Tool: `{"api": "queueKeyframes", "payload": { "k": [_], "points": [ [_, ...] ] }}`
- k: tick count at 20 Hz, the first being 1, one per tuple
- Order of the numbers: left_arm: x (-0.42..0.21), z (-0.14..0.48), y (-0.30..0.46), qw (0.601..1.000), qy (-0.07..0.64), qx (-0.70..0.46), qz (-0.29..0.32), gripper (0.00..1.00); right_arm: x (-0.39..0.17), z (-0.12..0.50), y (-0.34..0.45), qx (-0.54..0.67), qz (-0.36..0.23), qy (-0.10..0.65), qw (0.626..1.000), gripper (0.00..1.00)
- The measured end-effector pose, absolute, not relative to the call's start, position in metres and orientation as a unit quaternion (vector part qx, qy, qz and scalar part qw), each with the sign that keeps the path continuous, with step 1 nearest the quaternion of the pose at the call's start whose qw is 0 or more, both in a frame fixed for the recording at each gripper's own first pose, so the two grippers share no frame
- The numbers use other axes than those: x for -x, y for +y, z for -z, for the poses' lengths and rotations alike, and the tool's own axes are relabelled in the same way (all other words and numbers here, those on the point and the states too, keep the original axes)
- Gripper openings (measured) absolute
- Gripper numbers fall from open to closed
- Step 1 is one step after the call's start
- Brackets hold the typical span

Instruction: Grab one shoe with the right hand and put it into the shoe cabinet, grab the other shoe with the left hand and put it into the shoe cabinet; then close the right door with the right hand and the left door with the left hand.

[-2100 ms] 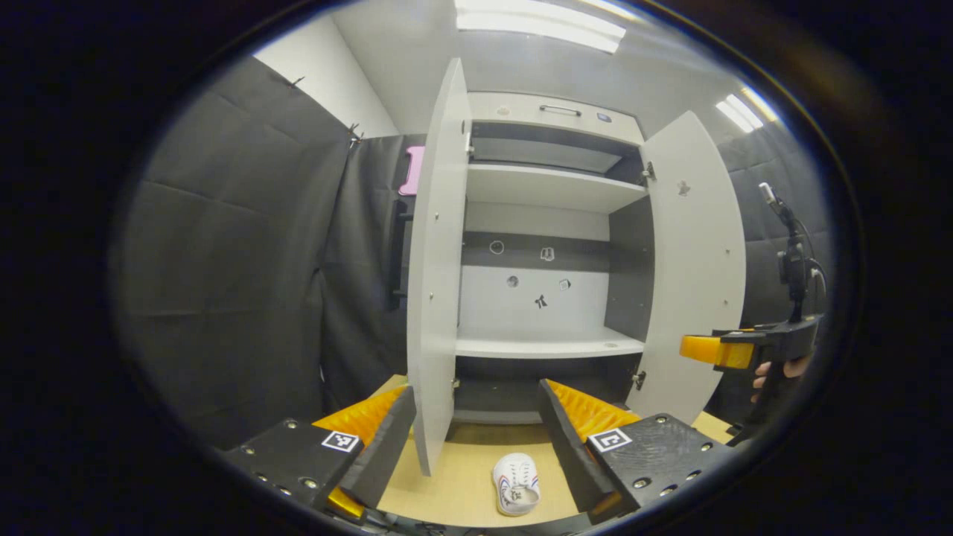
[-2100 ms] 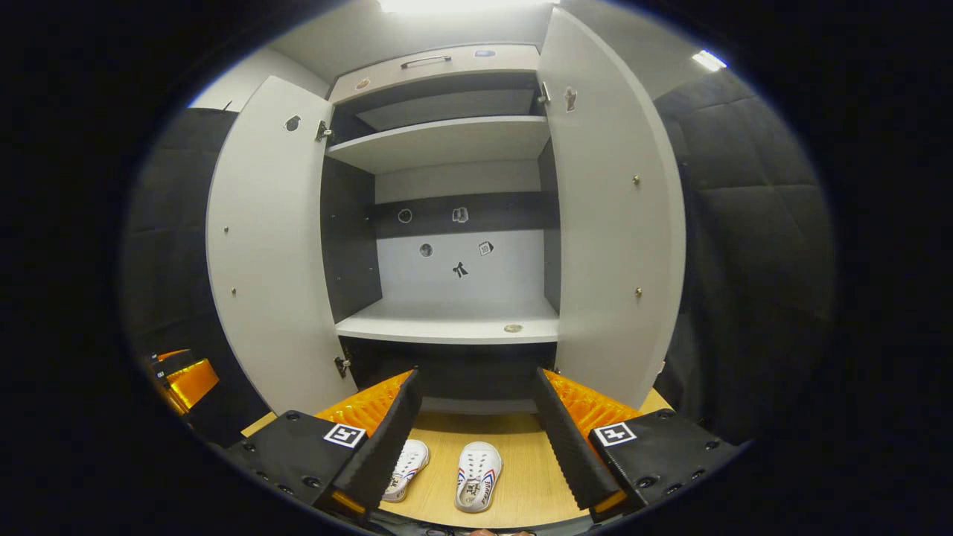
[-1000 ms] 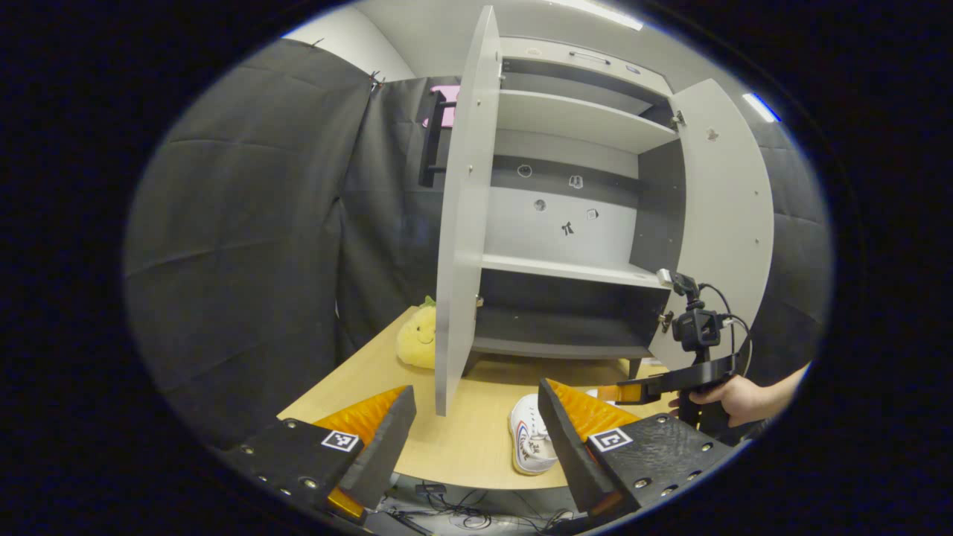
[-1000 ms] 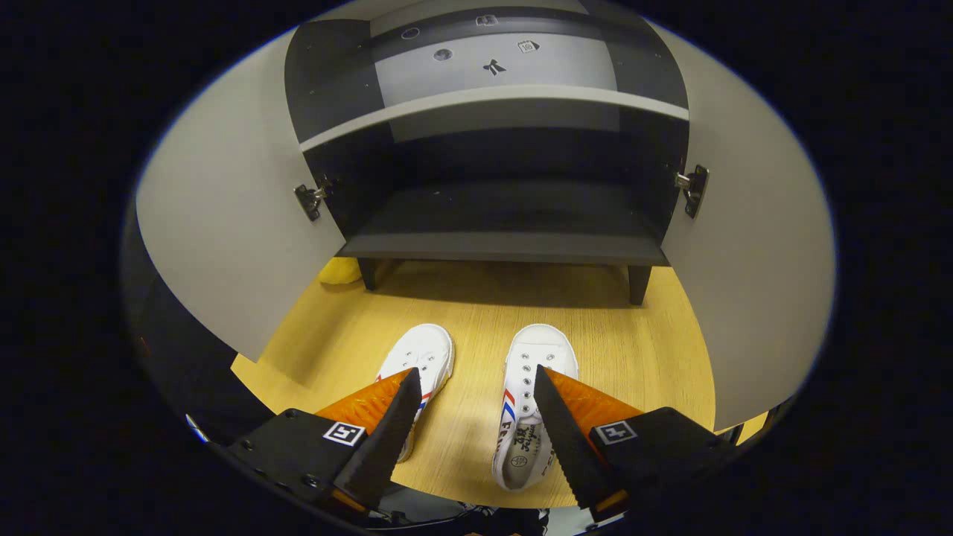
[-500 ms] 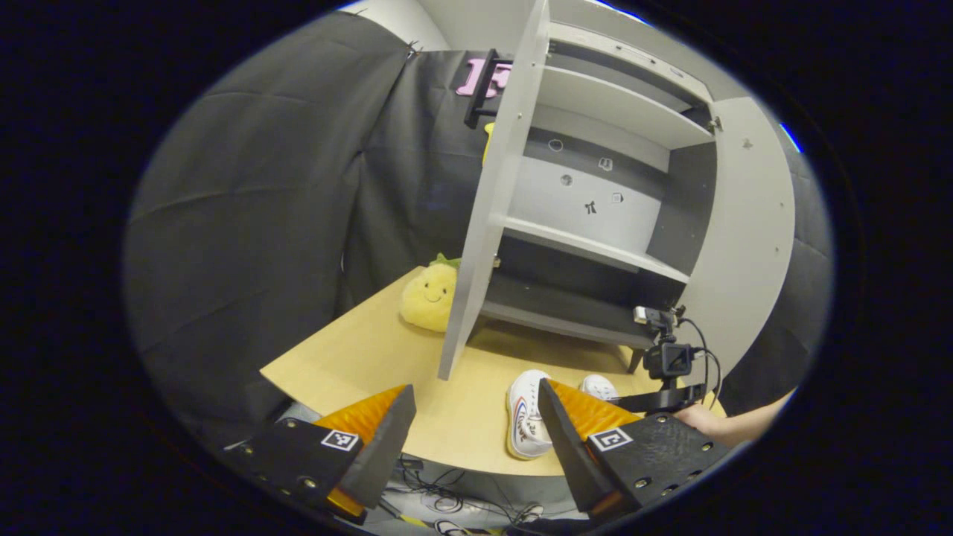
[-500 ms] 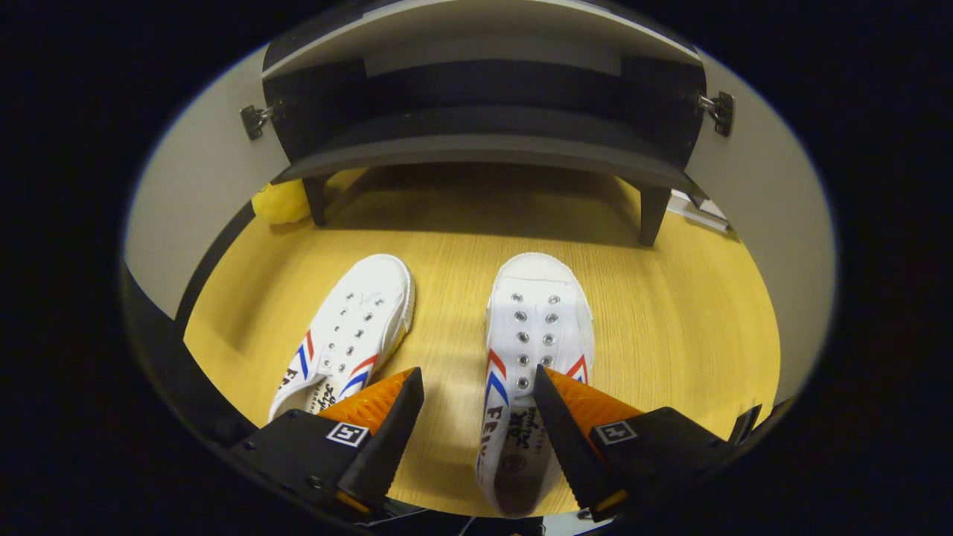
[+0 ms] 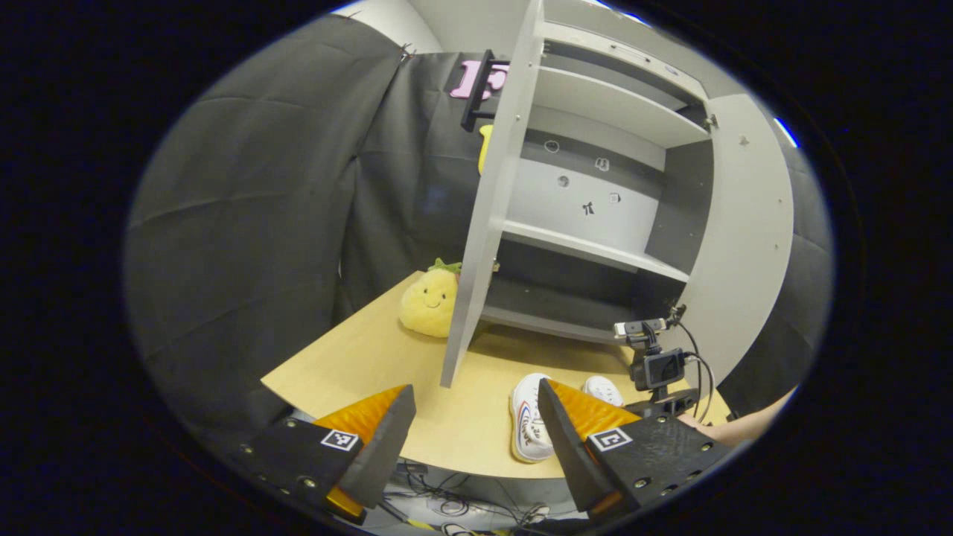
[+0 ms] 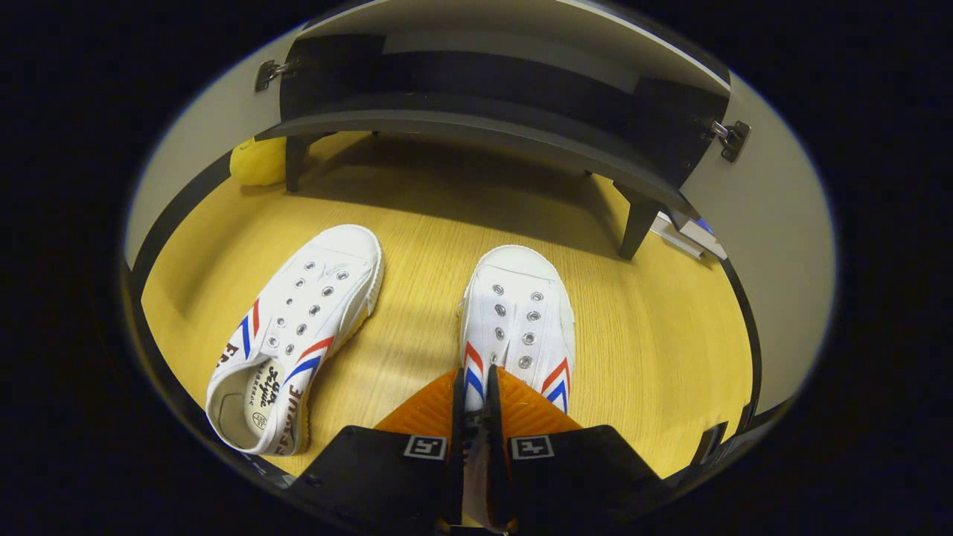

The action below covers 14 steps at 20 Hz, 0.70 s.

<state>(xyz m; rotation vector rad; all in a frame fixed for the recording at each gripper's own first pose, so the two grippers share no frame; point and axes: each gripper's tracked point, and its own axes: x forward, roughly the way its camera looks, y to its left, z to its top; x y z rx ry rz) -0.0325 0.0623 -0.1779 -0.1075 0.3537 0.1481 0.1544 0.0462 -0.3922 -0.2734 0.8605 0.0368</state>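
Two white canvas shoes with red and blue stripes lie on the wooden table (image 8: 655, 350) in front of the open shoe cabinet (image 8: 484, 123). In the right gripper view, my right gripper (image 8: 474, 383) is shut on the collar edge of the right-hand shoe (image 8: 517, 313), with a thin strip of it pinched between the fingers. The left-hand shoe (image 8: 298, 327) lies free beside it, toe angled toward the cabinet. In the left gripper view, my left gripper (image 7: 475, 391) hangs open above the table's front edge, with the left-hand shoe (image 7: 527, 424) just inside its right finger.
Both cabinet doors stand wide open: the left door (image 7: 488, 201) edge-on and the right door (image 7: 744, 238). A yellow plush toy (image 7: 428, 301) sits on the table left of the cabinet. A hand (image 7: 733, 428) holds the right gripper low over the shoes.
My right gripper's fingers have come together on the right-hand shoe's edge; half a second ago they stood apart around it. The left gripper has barely shifted.
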Motion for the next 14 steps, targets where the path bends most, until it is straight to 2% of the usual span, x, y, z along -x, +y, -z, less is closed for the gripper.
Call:
{"api": "queueKeyframes", "payload": {
  "k": [1,2,4,7,14],
  "points": [
    [0.032,0.178,0.062,0.981,0.176,0.044,-0.072,0.95,-0.156,0.393,0.047,0.125,-0.026,0.416,0.901,0.17],
    [0.033,0.179,0.06,0.981,0.176,0.038,-0.069,0.95,-0.142,0.375,0.05,0.113,-0.026,0.416,0.902,0.07],
    [0.035,0.177,0.055,0.982,0.176,0.039,-0.06,0.95,-0.151,0.383,0.046,0.085,-0.034,0.429,0.899,0.02],
    [0.033,0.17,0.049,0.984,0.169,0.039,-0.049,0.94,-0.152,0.367,0.043,0.062,-0.03,0.413,0.908,0.02],
    [0.032,0.146,0.032,0.989,0.145,0.009,-0.022,0.95,-0.133,0.278,0.051,0.058,-0.06,0.349,0.933,0.01]
  ]
}}
